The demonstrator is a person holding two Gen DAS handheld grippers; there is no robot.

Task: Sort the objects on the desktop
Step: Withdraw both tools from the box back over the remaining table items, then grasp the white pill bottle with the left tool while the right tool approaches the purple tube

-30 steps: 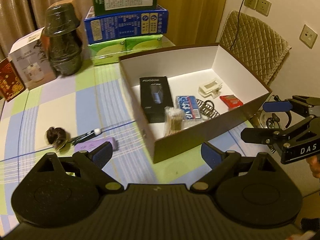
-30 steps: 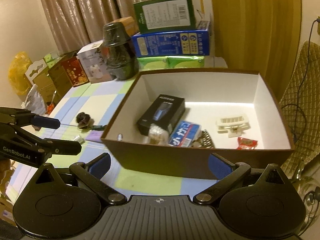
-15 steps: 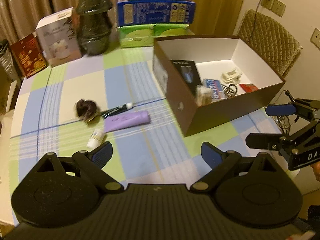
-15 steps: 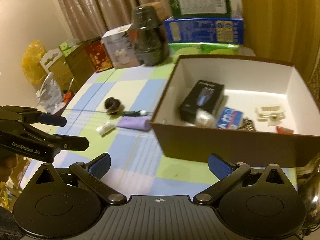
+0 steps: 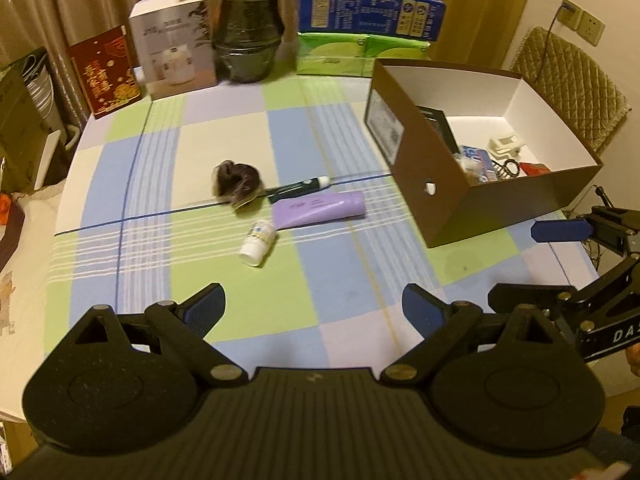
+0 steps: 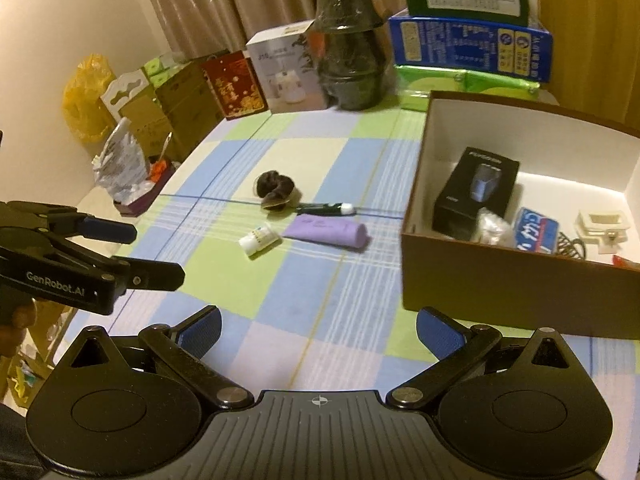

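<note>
On the checked tablecloth lie a purple tube (image 5: 320,209), a small white bottle (image 5: 258,242), a dark pen with a white tip (image 5: 299,189) and a brown hair scrunchie (image 5: 236,182); all show in the right wrist view too, tube (image 6: 326,231), bottle (image 6: 259,240). A brown open box (image 5: 452,200) at the right holds a black carton (image 6: 476,192), a blue packet and small items. My left gripper (image 5: 314,310) is open and empty above the near table. My right gripper (image 6: 318,328) is open and empty, beside the box.
Along the table's far edge stand a dark wrapped stack of bowls (image 5: 248,36), a white carton (image 5: 176,40), a red box (image 5: 106,72) and stacked blue and green boxes (image 5: 368,20). A quilted chair (image 5: 568,88) stands behind the brown box. Clutter lies beyond the left edge.
Both grippers have pulled back and swung left, away from the box, so the loose items on the cloth now sit in the middle of both views. Both stay open.
</note>
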